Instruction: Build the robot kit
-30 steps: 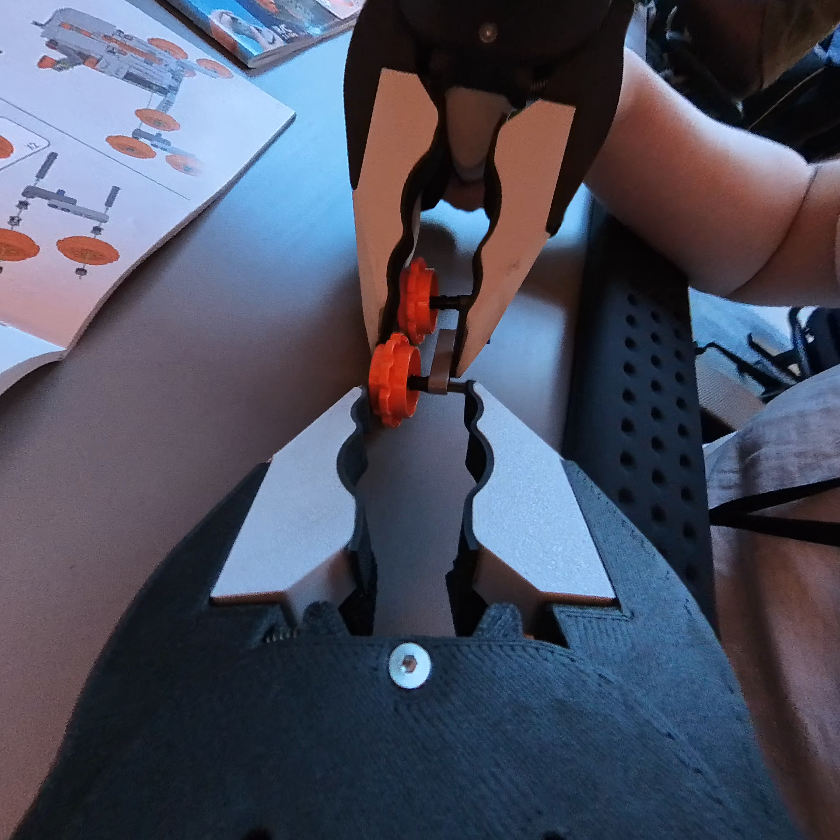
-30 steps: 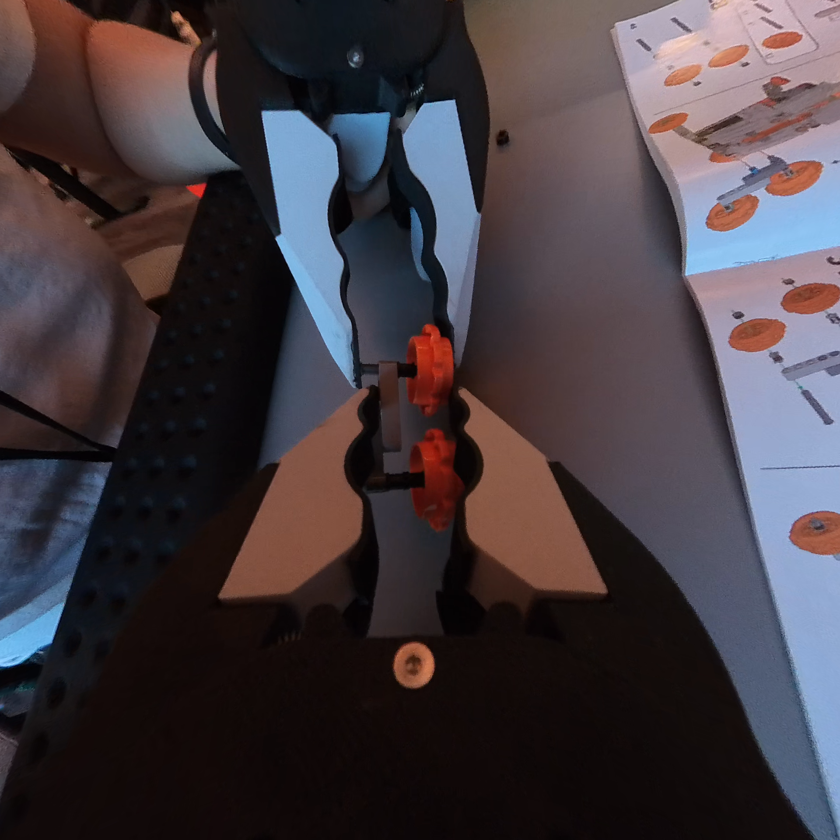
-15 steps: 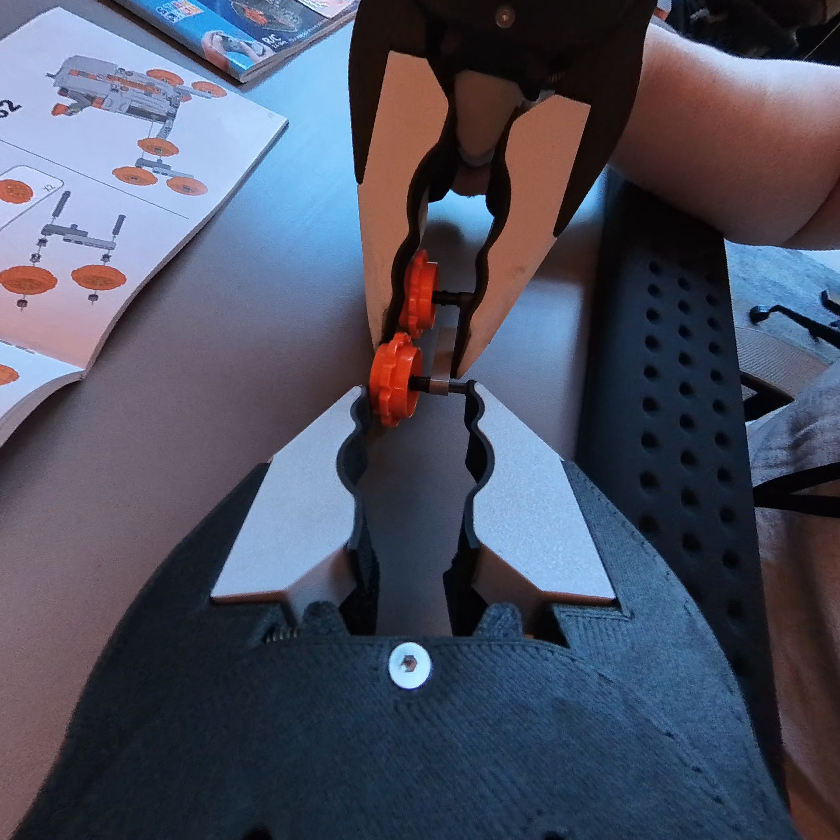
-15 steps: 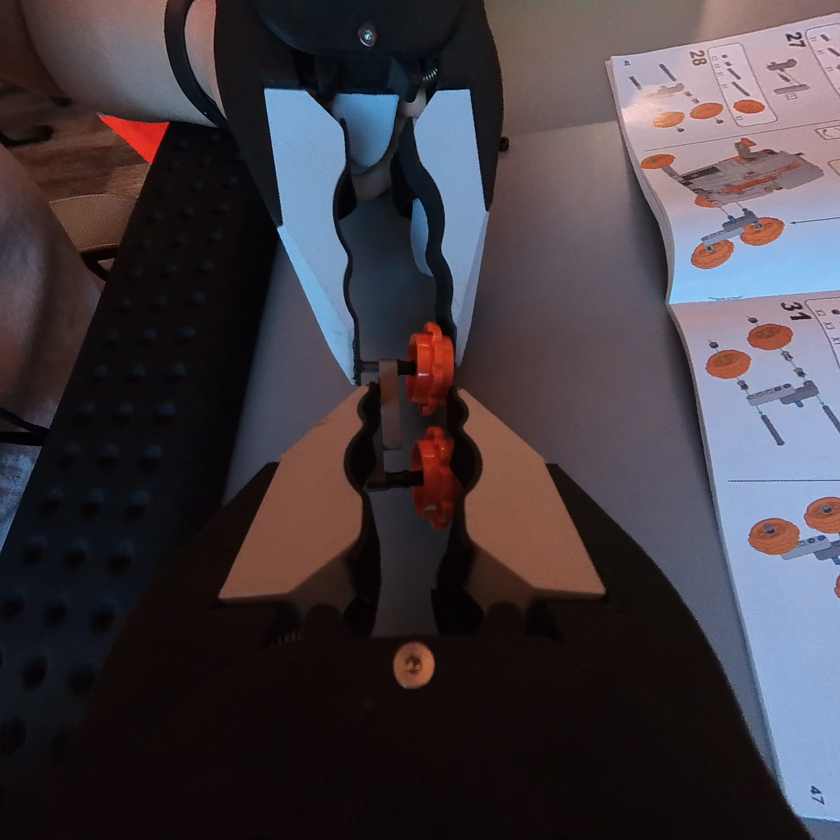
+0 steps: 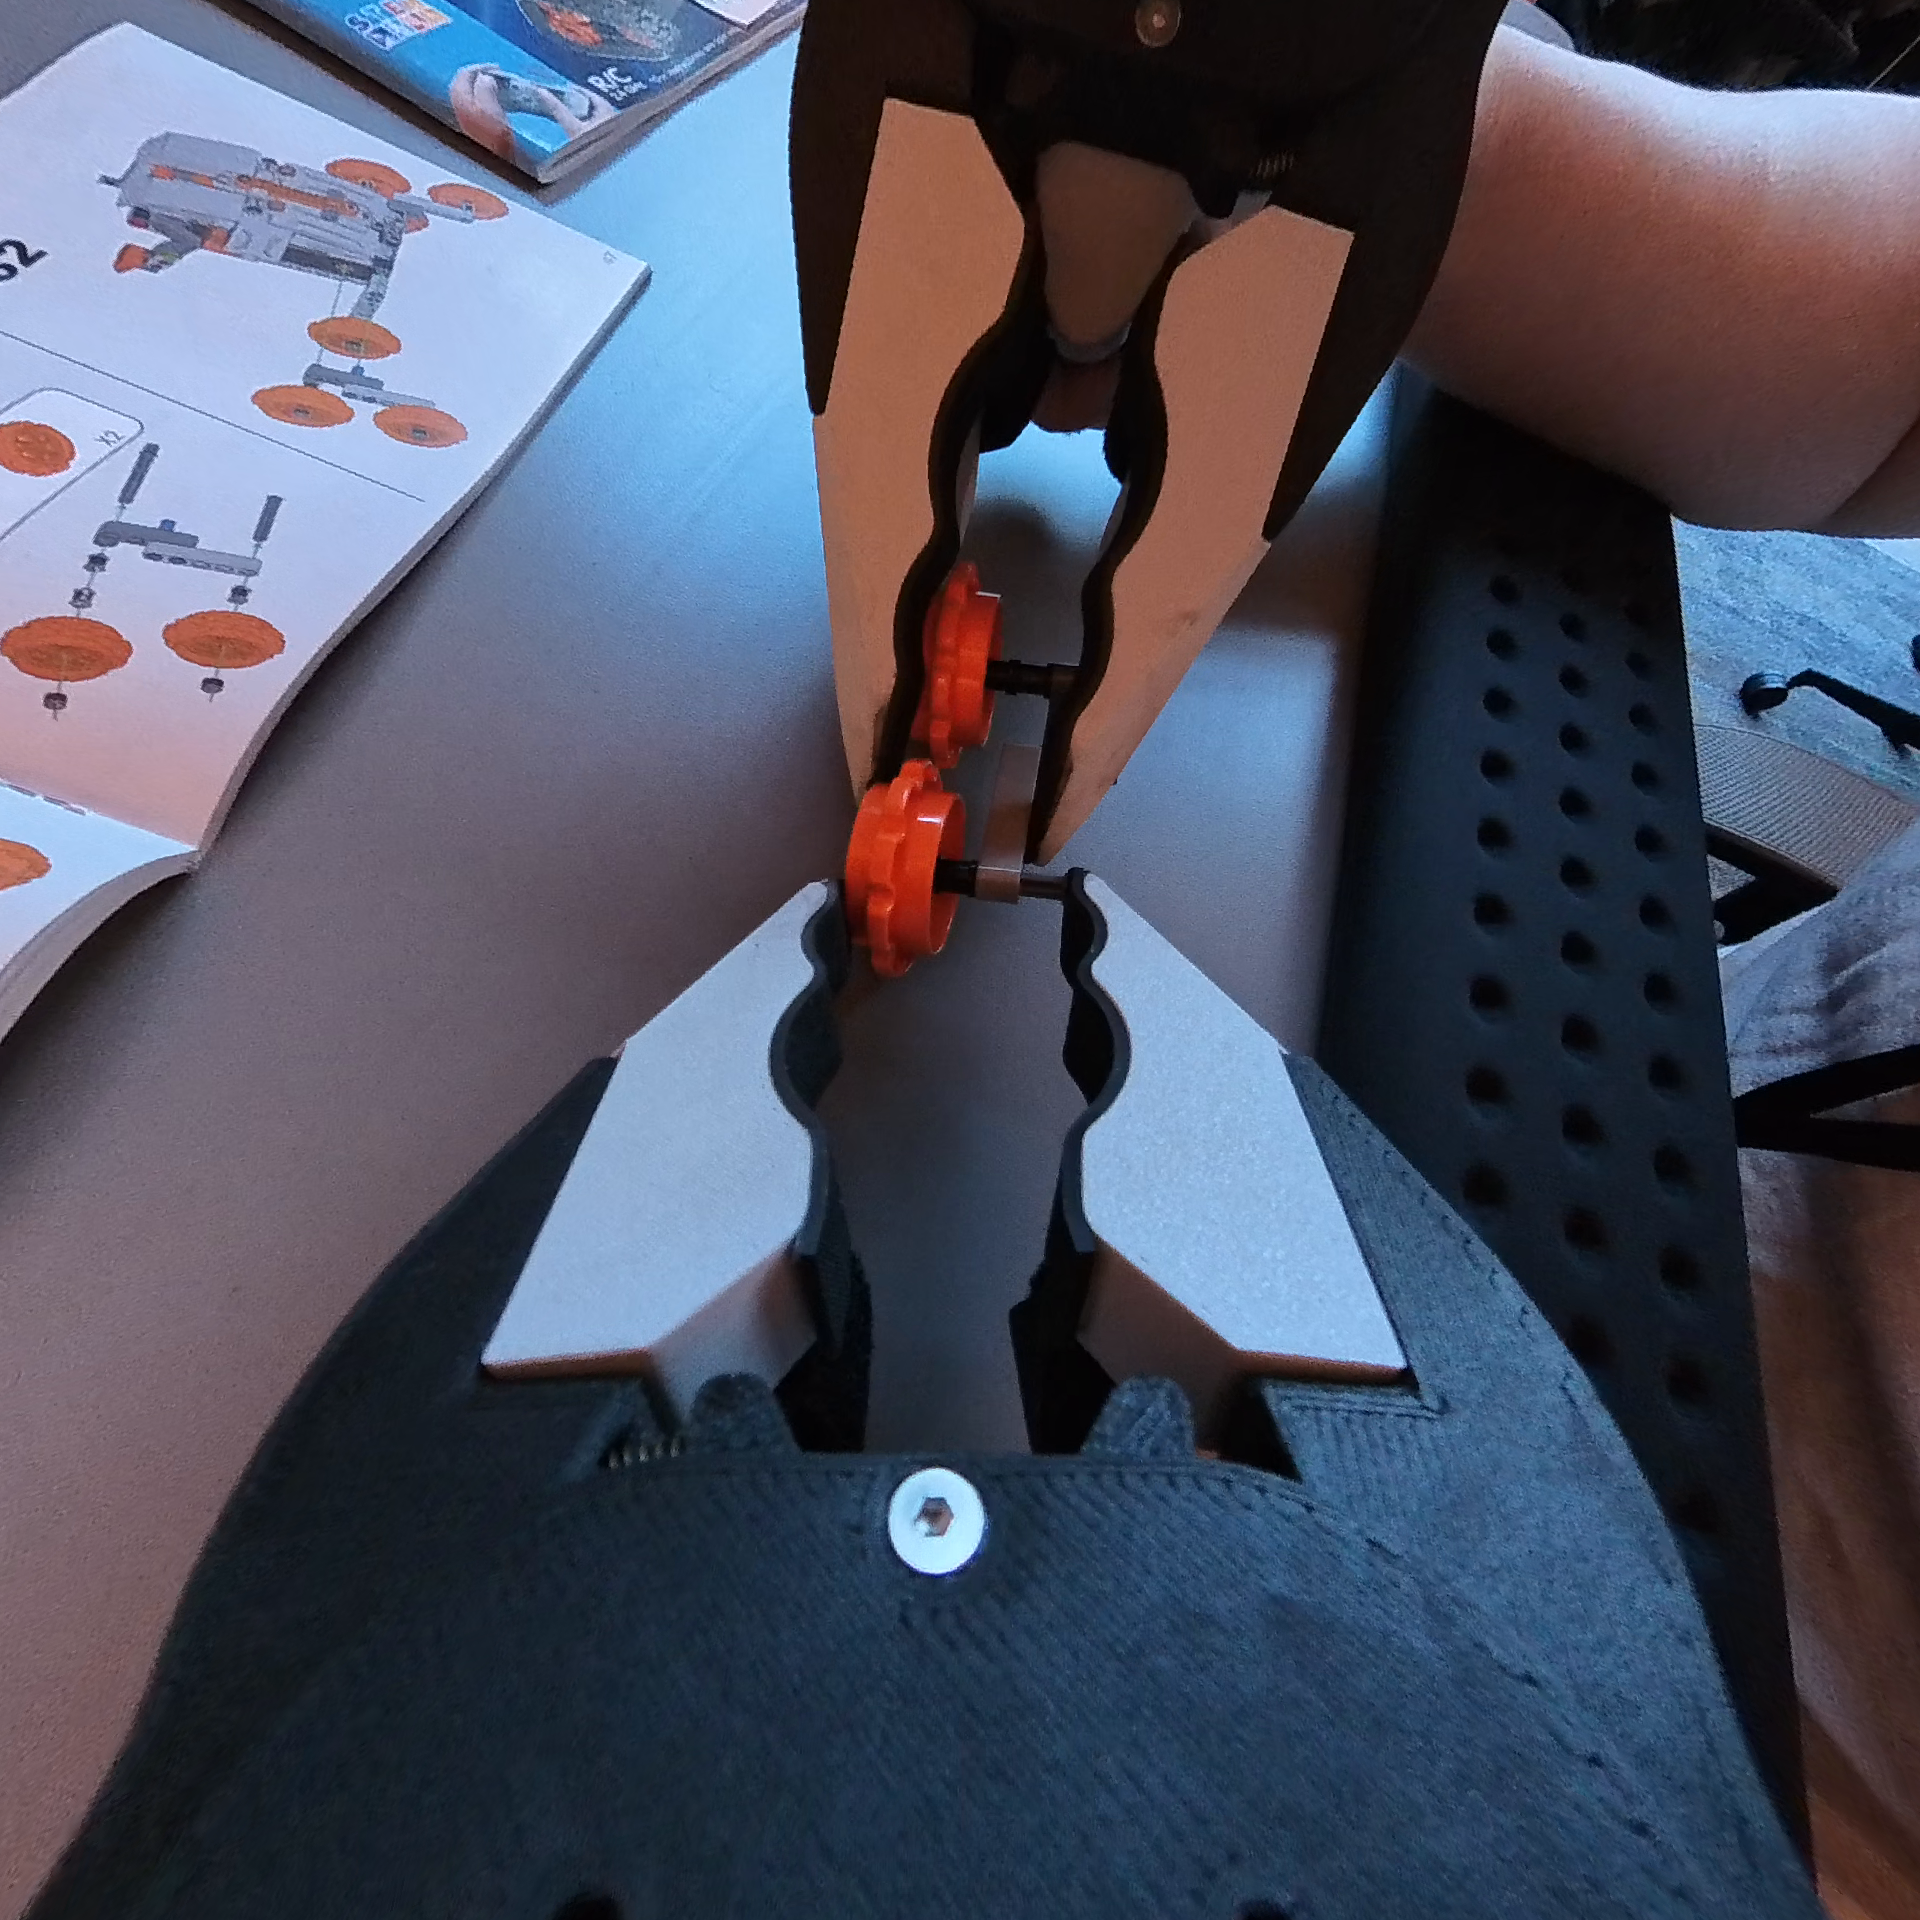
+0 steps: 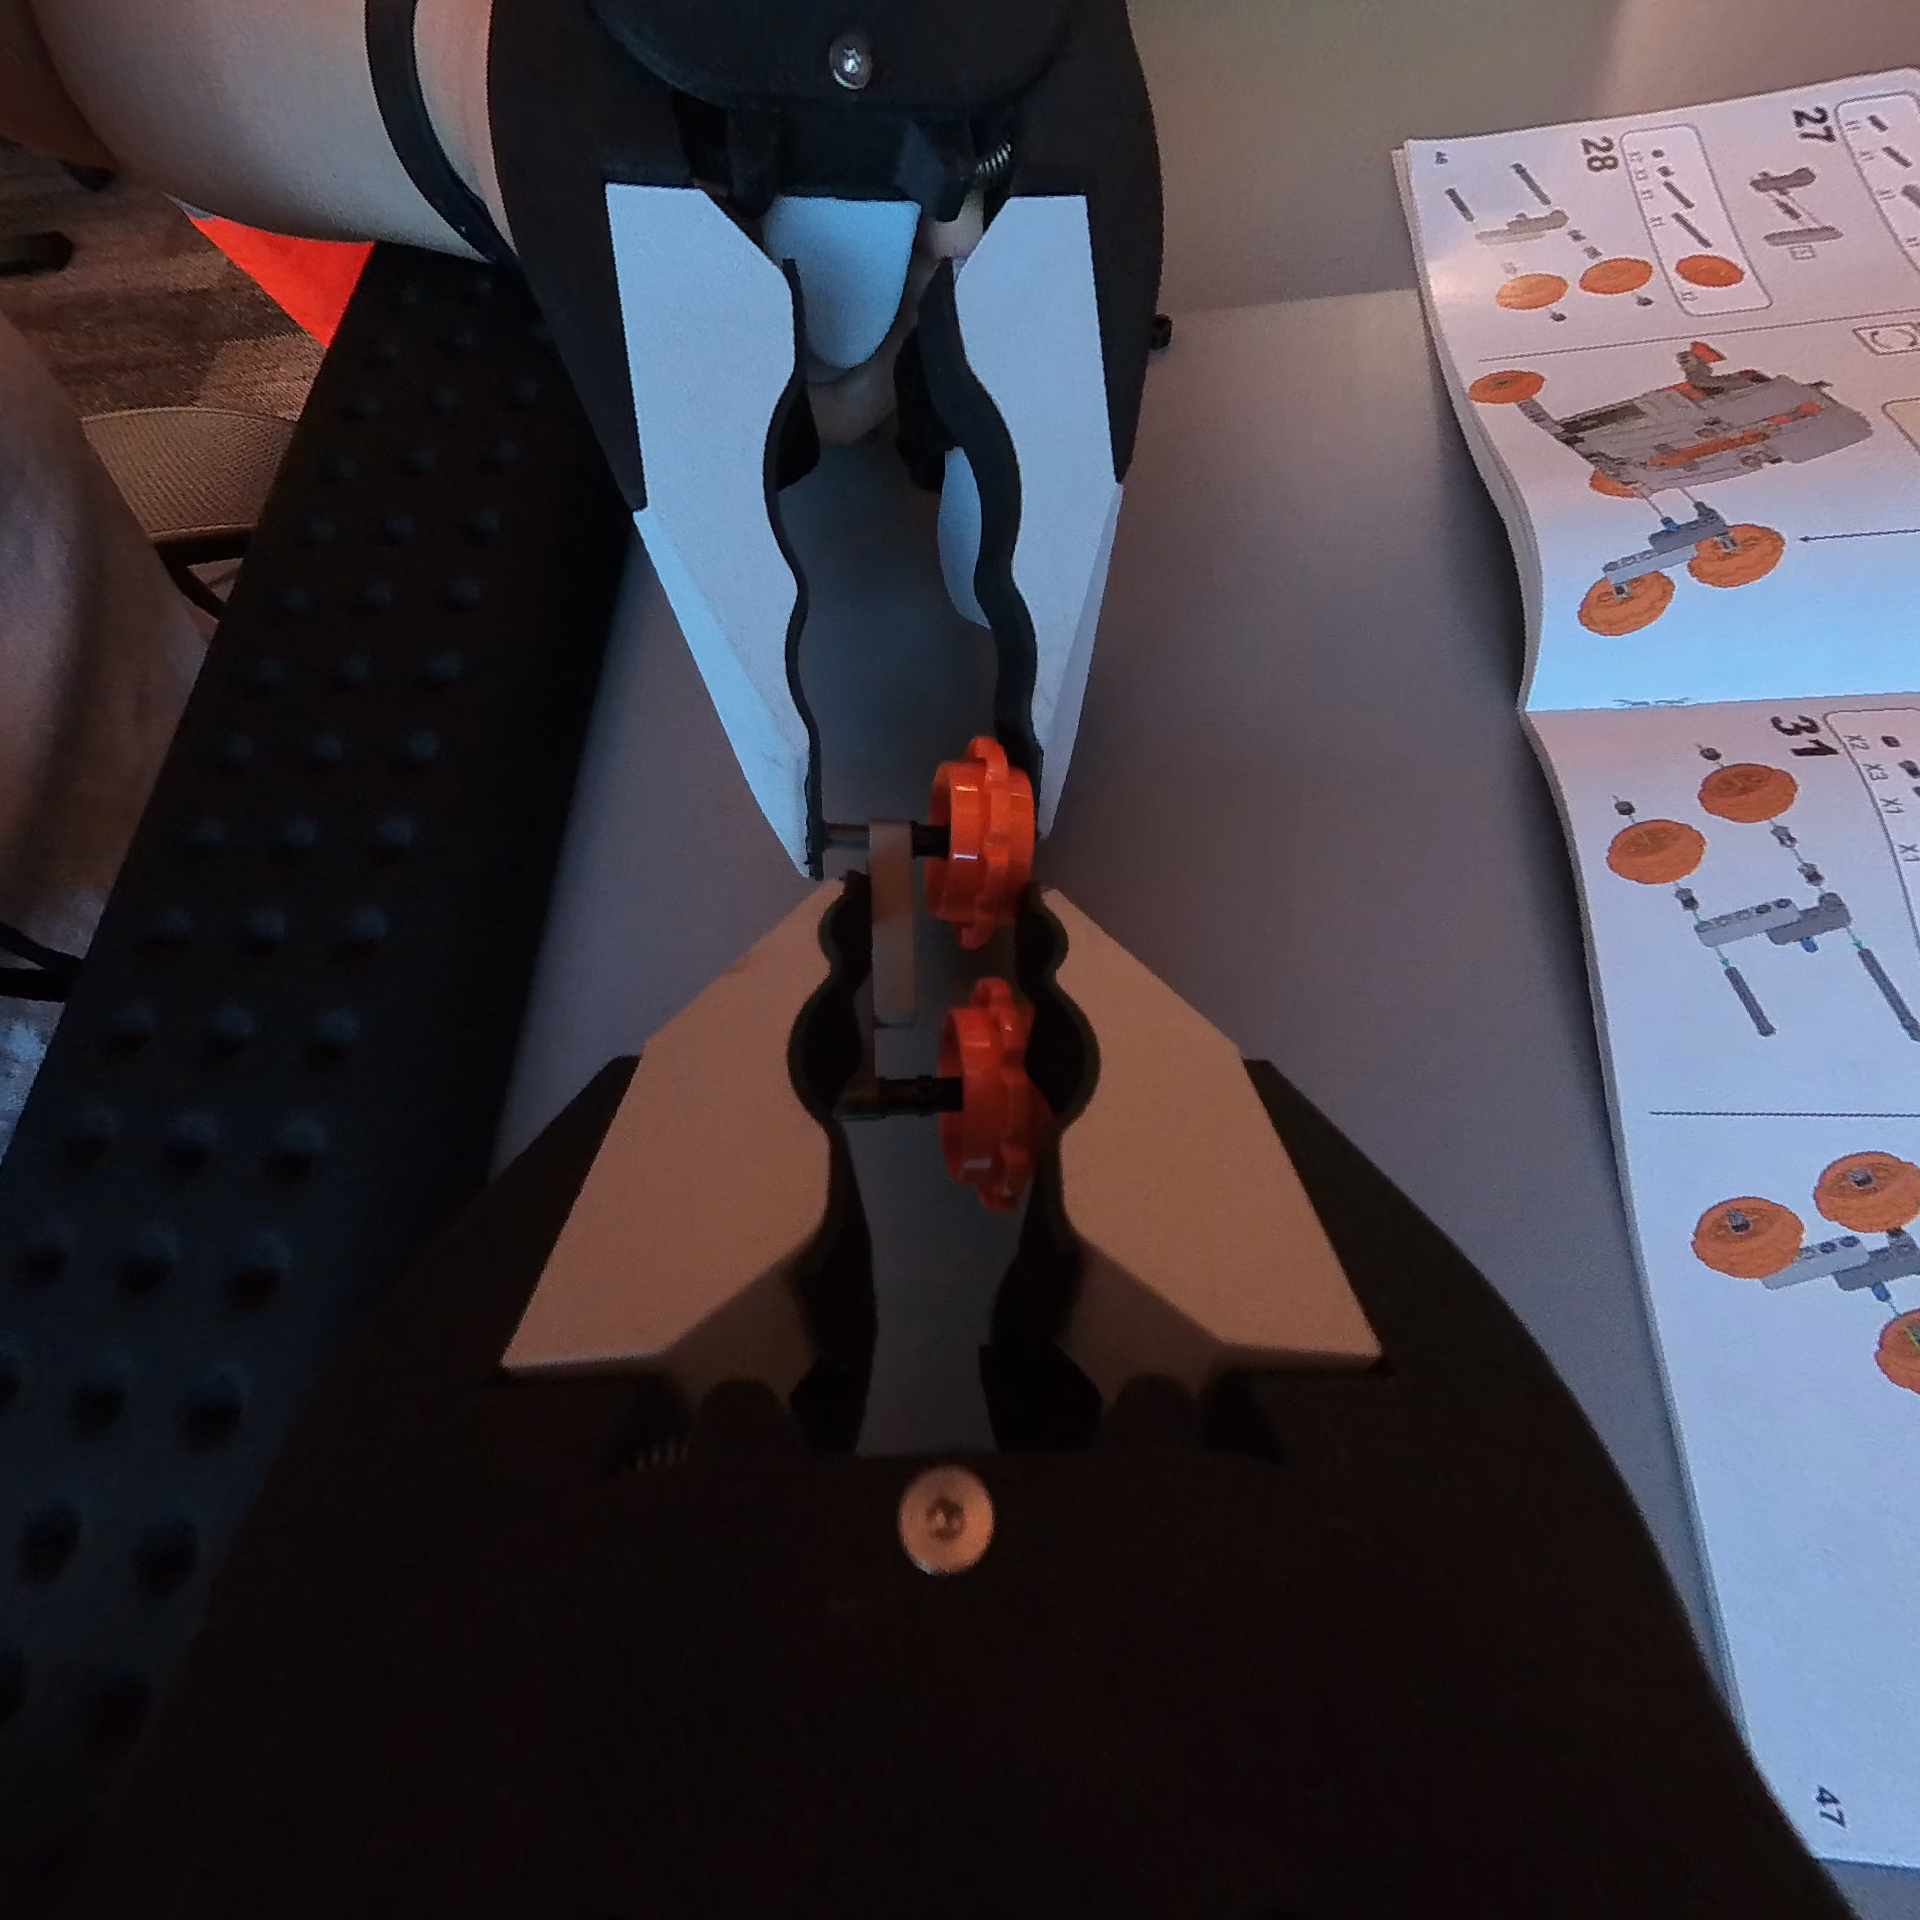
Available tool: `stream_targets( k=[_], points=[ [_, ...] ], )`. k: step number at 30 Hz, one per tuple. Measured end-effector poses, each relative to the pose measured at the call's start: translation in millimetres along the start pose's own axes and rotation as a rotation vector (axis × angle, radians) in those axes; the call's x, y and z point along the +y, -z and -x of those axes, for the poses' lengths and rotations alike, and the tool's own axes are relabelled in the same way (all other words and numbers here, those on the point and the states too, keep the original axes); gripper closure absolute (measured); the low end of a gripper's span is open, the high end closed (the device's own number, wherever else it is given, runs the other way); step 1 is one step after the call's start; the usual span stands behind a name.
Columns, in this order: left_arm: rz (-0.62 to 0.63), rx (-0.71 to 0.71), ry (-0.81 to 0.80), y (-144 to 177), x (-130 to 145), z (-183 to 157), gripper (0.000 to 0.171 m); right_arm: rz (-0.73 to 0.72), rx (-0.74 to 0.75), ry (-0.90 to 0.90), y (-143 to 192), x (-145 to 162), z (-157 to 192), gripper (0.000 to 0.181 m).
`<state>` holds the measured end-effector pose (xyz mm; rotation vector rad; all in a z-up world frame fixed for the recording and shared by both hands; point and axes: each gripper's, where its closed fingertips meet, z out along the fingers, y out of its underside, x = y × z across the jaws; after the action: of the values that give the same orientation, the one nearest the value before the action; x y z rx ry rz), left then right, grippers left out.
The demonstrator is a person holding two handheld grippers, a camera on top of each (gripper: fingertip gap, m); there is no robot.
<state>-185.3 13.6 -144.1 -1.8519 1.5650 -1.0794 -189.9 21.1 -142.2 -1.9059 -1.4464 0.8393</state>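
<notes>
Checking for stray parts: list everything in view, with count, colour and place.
wheel assembly: 1, two orange wheels on black axles joined by a grey beam, between both claws
instruction booklet: 1, white, open on table
second booklet: 1, blue cover, beyond the open one
perforated panel: 1, black, along table edge
table: 1, grey
forearms: 2, bare, behind claws
left claw: black-grey, tips gripping one wheel
right claw: black-grey, gripping the other

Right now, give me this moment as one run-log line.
left hand-held gripper: shut on orange-wheel assembly | right hand-held gripper: shut on orange-wheel assembly | beside: open instruction booklet on table
</notes>
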Motion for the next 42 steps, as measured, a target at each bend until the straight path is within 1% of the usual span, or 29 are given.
stream_targets(
  k=[12, 13, 14, 16, 18, 20, 23, 26, 28, 30, 32, 34, 36, 38, 40, 42],
  points=[
    [0.009, -0.006, -0.002, -0.7, 0.2, 0.2, 0.133, 0.009, 0.011, 0.012, -0.1, 0.4, -0.3, 0.156],
    [0.01, -0.01, -0.004, -0.8, 0.1, 0.7, 0.133, 0.008, 0.017, 0.014, -0.1, 0.2, -1.2, 0.156],
    [0.004, -0.037, -0.01, -0.7, -0.8, 4.5, 0.133, 0.001, 0.053, 0.026, -0.2, -1.3, -5.9, 0.155],
    [0.009, -0.098, -0.102, -0.4, -2.0, 9.5, 0.133, 0.002, 0.129, 0.143, 0.8, -3.3, -9.9, 0.154],
    [0.01, -0.22, -0.269, 3.8, -7.3, 15.8, 0.133, -0.027, 0.247, 0.282, 3.9, -10.6, -16.0, 0.154],
    [0.019, -0.317, -0.404, 7.5, -11.1, 17.1, 0.133, -0.058, 0.279, 0.333, 6.8, -13.5, -14.5, 0.152],
    [0.023, -0.429, -0.589, 12.1, -17.2, 15.1, 0.133, -0.141, 0.238, 0.281, 12.0, -20.5, -9.7, 0.15],
    [0.096, -0.534, -0.747, 14.3, -11.6, 24.1, 0.133, -0.144, 0.191, 0.252, 10.3, -17.5, -7.3, 0.143],
    [0.121, -0.559, -0.834, 14.9, -8.3, 23.5, 0.133, -0.132, 0.154, 0.247, 6.3, -13.3, -3.4, 0.142],
    [0.118, -0.584, -0.865, 17.2, -9.3, 23.6, 0.133, -0.141, 0.154, 0.263, 5.8, -14.9, -2.2, 0.138],
    [0.105, -0.595, -0.887, 18.7, -12.3, 23.2, 0.133, -0.152, 0.171, 0.292, 8.1, -17.2, -2.7, 0.138],
    [0.077, -0.63, -0.959, 22.2, -19.0, 21.3, 0.133, -0.16, 0.163, 0.276, 8.7, -16.5, -4.5, 0.133],
    [0.05, -0.672, -1.083, 24.6, -25.7, 16.0, 0.133, -0.178, 0.124, 0.222, 9.4, -17.3, -5.3, 0.129],
    [0.063, -0.698, -1.166, 21.6, -24.5, 14.1, 0.133, -0.245, 0.066, 0.163, 14.2, -26.3, -3.1, 0.127],
    [0.073, -0.693, -1.201, 18.4, -22.5, 11.5, 0.133, -0.302, 0.022, 0.127, 20.9, -34.3, -3.2, 0.125],
    [0.08, -0.672, -1.185, 16.2, -20.5, 9.9, 0.133, -0.327, -0.029, 0.091, 24.3, -37.4, -2.5, 0.124]
  ],
)
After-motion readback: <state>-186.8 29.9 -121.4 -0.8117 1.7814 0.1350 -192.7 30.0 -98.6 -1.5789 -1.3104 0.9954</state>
